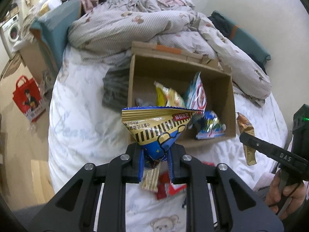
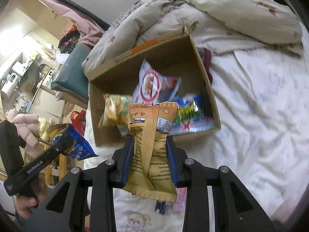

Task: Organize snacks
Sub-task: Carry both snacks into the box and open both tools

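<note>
Two tools hang over a bed (image 1: 81,100) dressed in a white sheet with faint grey print and a teddy bear motif at the near edge. A rumpled quilt (image 1: 135,25) is heaped along the far side, against a pale wall. Left of the bed the room is crowded: a teal-topped cardboard carton (image 1: 52,31), a red bag (image 1: 27,94) on the wood floor, a washing machine (image 1: 11,31) in the corner, clothes piled high.

On the sheet sits an open cardboard box (image 1: 227,104), its far flap pressed against the quilt. Inside lie a yellow packet (image 1: 170,96), a white packet with a red ring (image 2: 148,83) leaning on the wall, and a blue-and-green packet (image 2: 191,112).

The left tool (image 1: 154,164) is clamped on the lower end of a blue and yellow snack bag (image 1: 160,123), which is in the air just short of the box's near wall. The right tool (image 2: 149,162) grips an orange-tan snack packet (image 2: 152,135) around its middle, upright, also before the near wall of the box. A hand (image 1: 285,195) holds the right tool's grip.

More packets, red and tan, lie on the sheet beneath the tools. Bare sheet spreads wide to the right of the box; on the left the bed edge drops to the floor close by.
</note>
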A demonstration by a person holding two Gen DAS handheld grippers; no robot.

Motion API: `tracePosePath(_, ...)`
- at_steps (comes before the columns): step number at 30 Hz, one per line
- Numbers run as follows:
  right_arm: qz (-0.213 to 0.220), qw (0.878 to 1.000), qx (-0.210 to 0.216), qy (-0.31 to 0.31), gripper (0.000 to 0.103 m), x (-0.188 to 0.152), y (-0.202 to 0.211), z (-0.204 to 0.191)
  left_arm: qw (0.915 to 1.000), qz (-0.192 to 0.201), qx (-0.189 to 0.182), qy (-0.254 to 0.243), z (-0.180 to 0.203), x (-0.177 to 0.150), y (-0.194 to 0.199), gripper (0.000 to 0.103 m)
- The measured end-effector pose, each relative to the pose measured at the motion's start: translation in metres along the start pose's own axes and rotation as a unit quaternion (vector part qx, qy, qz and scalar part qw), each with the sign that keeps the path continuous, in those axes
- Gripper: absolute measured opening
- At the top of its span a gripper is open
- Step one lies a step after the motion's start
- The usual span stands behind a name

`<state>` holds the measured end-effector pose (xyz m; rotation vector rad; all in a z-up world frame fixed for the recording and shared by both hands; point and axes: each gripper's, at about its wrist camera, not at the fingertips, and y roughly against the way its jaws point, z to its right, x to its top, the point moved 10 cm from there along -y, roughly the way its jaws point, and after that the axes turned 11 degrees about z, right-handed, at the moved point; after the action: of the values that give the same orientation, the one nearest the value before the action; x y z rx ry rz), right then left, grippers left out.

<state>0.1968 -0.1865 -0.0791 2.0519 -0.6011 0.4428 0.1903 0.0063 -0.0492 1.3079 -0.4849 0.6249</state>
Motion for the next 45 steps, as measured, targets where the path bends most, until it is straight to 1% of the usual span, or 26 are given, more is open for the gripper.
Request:
tracePosePath(4,0.005,1.000,-0.003,0.003,0.034,0.019,-0.022,0.001,0.9995,0.015,0.005,-0.027,0.011,0.031,-0.019,0.016)
tracePosePath(7,0.010,1.000,-0.004,0.004,0.034,0.035,-0.032,0.006,0.9993,0.016,0.011,-0.033,0.014,0.050,-0.041,0.016)
tracePosePath(10,0.016,1.000,-0.015,0.015,0.034,0.049,-0.046,0.013,0.9985,0.014,0.024,-0.048,0.015,0.057,-0.066,0.016)
tracePosePath(12,0.015,0.999,-0.025,0.022,0.034,0.054,-0.053,0.018,0.9976,0.009,0.035,-0.059,0.015,0.056,-0.083,0.016)
tracePosePath(14,0.011,0.999,-0.030,0.024,0.034,0.058,-0.064,0.023,0.9954,0.010,0.051,-0.081,0.015,0.054,-0.099,0.016)
tracePosePath(15,0.010,0.999,-0.032,0.026,0.034,0.058,-0.067,0.024,0.9955,0.007,0.047,-0.082,0.016,0.052,-0.106,0.016)
tracePosePath(16,0.009,0.999,-0.037,0.029,0.034,0.059,-0.071,0.027,0.9968,-0.004,0.032,-0.074,0.019,0.048,-0.115,0.016)
tracePosePath(18,0.005,0.999,-0.042,0.034,0.034,0.059,-0.079,0.029,0.9980,-0.044,-0.020,-0.041,0.029,0.037,-0.132,0.016)
tracePosePath(19,0.005,0.998,-0.046,0.039,0.034,0.059,-0.082,0.030,0.9979,-0.051,-0.029,-0.029,0.030,0.035,-0.136,0.016)
tracePosePath(20,0.005,0.998,-0.051,0.044,0.034,0.060,-0.085,0.031,0.9980,-0.047,-0.031,-0.028,0.032,0.035,-0.136,0.016)
tracePosePath(23,0.003,0.998,-0.053,0.042,0.034,0.060,-0.092,0.035,0.9988,-0.019,-0.021,-0.041,0.032,0.045,-0.132,0.016)
tracePosePath(26,-0.004,0.997,-0.061,0.040,0.034,0.057,-0.097,0.038,0.9995,-0.007,-0.030,-0.010,0.027,0.056,-0.128,0.016)
tracePosePath(28,-0.012,0.996,-0.077,0.052,0.035,0.053,-0.101,0.042,0.9996,-0.001,-0.026,-0.007,0.025,0.060,-0.126,0.016)
tracePosePath(30,-0.015,0.995,-0.080,0.051,0.035,0.050,-0.103,0.043,0.9997,0.002,-0.024,0.002,0.022,0.062,-0.126,0.016)
tracePosePath(31,-0.015,0.996,-0.076,0.045,0.038,0.050,-0.103,0.044,0.9997,0.001,-0.022,0.009,0.020,0.062,-0.127,0.016)
tracePosePath(32,-0.013,0.997,-0.071,0.037,0.038,0.051,-0.103,0.043,0.9997,-0.002,-0.020,0.014,0.019,0.062,-0.129,0.016)
tracePosePath(33,-0.011,0.998,-0.063,0.027,0.043,0.052,-0.102,0.043,0.9995,-0.011,-0.022,0.021,0.017,0.059,-0.132,0.018)
tracePosePath(34,-0.010,0.998,-0.053,0.017,0.051,0.053,-0.101,0.042,0.9992,-0.019,-0.025,0.025,0.017,0.057,-0.134,0.027)
tracePosePath(35,-0.008,0.999,-0.046,0.010,0.056,0.055,-0.100,0.041,0.9987,-0.029,-0.029,0.031,0.017,0.054,-0.135,0.035)
tracePosePath(36,-0.004,0.999,-0.046,0.008,0.065,0.057,-0.098,0.040,0.9983,-0.033,-0.030,0.037,0.015,0.051,-0.135,0.056)
tracePosePath(37,0.005,0.999,-0.050,0.011,0.071,0.060,-0.095,0.040,0.9980,-0.034,-0.031,0.043,0.014,0.050,-0.134,0.073)
tracePosePath(38,0.013,0.998,-0.052,0.016,0.073,0.062,-0.092,0.039,0.9979,-0.032,-0.030,0.047,0.013,0.049,-0.133,0.079)
tracePosePath(39,0.017,0.998,-0.055,0.021,0.075,0.064,-0.090,0.038,0.9982,-0.027,-0.025,0.047,0.012,0.049,-0.130,0.084)
tracePosePath(41,0.022,0.998,-0.058,0.026,0.077,0.066,-0.087,0.038,0.9987,-0.027,-0.018,0.040,0.012,0.048,-0.128,0.085)
tracePosePath(43,0.021,0.998,-0.055,0.021,0.077,0.066,-0.087,0.037,0.9987,-0.027,-0.023,0.037,0.013,0.048,-0.125,0.085)
tracePosePath(45,0.020,0.998,-0.054,0.018,0.077,0.066,-0.087,0.037,0.9992,-0.015,-0.024,0.028,0.014,0.051,-0.121,0.085)
